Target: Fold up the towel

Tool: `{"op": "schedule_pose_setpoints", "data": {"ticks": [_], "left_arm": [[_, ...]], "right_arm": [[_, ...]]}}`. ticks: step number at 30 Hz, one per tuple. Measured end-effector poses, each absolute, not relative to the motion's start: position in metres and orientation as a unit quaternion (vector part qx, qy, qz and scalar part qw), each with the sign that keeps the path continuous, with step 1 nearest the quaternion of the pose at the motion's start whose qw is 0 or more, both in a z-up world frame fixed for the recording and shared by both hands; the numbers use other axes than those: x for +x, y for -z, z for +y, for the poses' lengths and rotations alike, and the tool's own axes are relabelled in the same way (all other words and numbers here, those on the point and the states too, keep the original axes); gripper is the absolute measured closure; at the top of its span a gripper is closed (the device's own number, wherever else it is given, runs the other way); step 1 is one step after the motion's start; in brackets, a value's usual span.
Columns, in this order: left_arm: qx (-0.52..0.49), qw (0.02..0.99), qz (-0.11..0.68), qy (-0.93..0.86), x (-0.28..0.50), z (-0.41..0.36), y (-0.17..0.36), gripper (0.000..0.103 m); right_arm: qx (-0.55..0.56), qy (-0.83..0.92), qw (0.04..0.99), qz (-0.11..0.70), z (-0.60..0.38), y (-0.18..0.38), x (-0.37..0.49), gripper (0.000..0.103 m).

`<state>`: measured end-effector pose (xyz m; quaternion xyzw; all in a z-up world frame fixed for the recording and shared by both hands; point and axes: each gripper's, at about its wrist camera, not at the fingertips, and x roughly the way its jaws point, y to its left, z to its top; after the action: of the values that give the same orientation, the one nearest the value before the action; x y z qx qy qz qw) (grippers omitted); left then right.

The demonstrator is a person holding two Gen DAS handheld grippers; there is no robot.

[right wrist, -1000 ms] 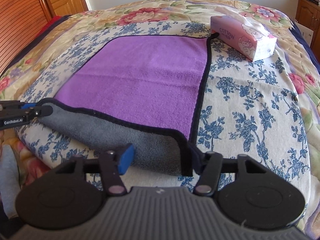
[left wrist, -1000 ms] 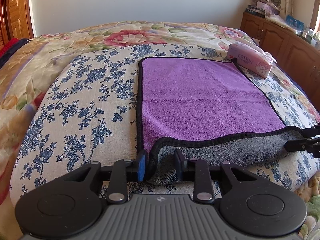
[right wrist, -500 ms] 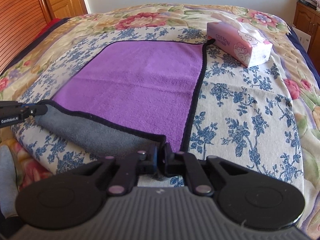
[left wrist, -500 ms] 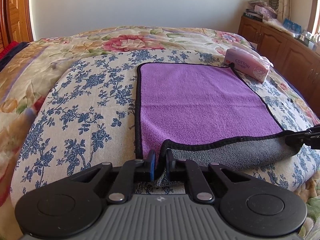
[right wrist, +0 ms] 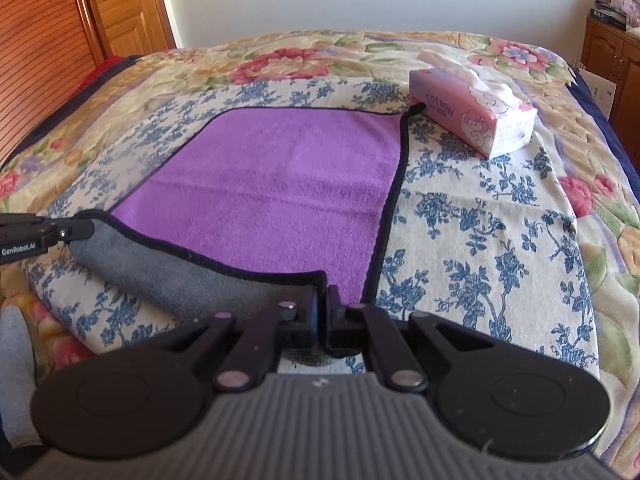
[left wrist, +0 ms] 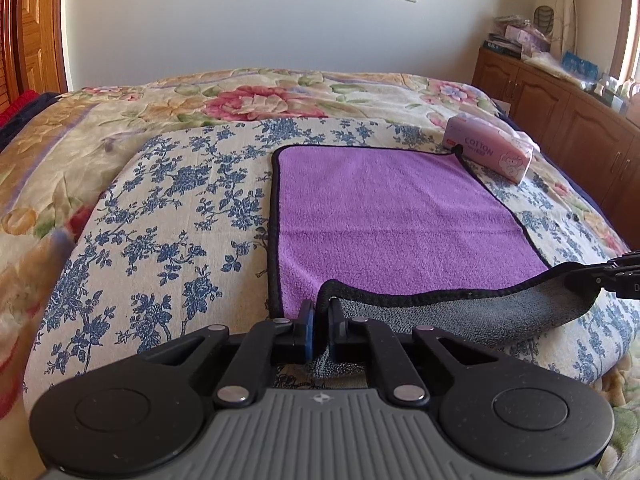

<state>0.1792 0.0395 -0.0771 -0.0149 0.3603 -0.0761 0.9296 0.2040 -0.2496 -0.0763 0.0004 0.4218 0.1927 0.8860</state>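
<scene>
A purple towel [left wrist: 392, 220] with a black hem and a grey underside lies flat on the bed; it also shows in the right wrist view [right wrist: 272, 184]. Its near edge is turned up, showing the grey side [left wrist: 472, 312]. My left gripper [left wrist: 321, 322] is shut on the towel's near left corner. My right gripper [right wrist: 323, 312] is shut on the near right corner. Each gripper shows at the edge of the other's view, the right one [left wrist: 600, 276] and the left one [right wrist: 52, 232], holding the lifted hem.
A pink tissue pack [left wrist: 490, 154] lies at the towel's far right corner, also in the right wrist view [right wrist: 472, 118]. A blue-flowered cloth [left wrist: 168, 220] covers the bed under the towel. Wooden cabinets [left wrist: 560, 120] stand on the right, a wooden door [right wrist: 120, 4] on the left.
Both grippers went from open to shut on the towel's near corners. The near edge has been lifted and the views have risen.
</scene>
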Motion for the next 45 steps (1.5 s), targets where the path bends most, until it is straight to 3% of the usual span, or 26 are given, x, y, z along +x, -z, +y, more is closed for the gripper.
{"op": "schedule_pose_setpoints", "data": {"ticks": [45], "left_arm": [[-0.025,0.942,0.322,0.085,0.222,0.040,0.065,0.097]], "right_arm": [[0.004,-0.214,0.909,0.358,-0.248,0.061,0.242,0.099]]}}
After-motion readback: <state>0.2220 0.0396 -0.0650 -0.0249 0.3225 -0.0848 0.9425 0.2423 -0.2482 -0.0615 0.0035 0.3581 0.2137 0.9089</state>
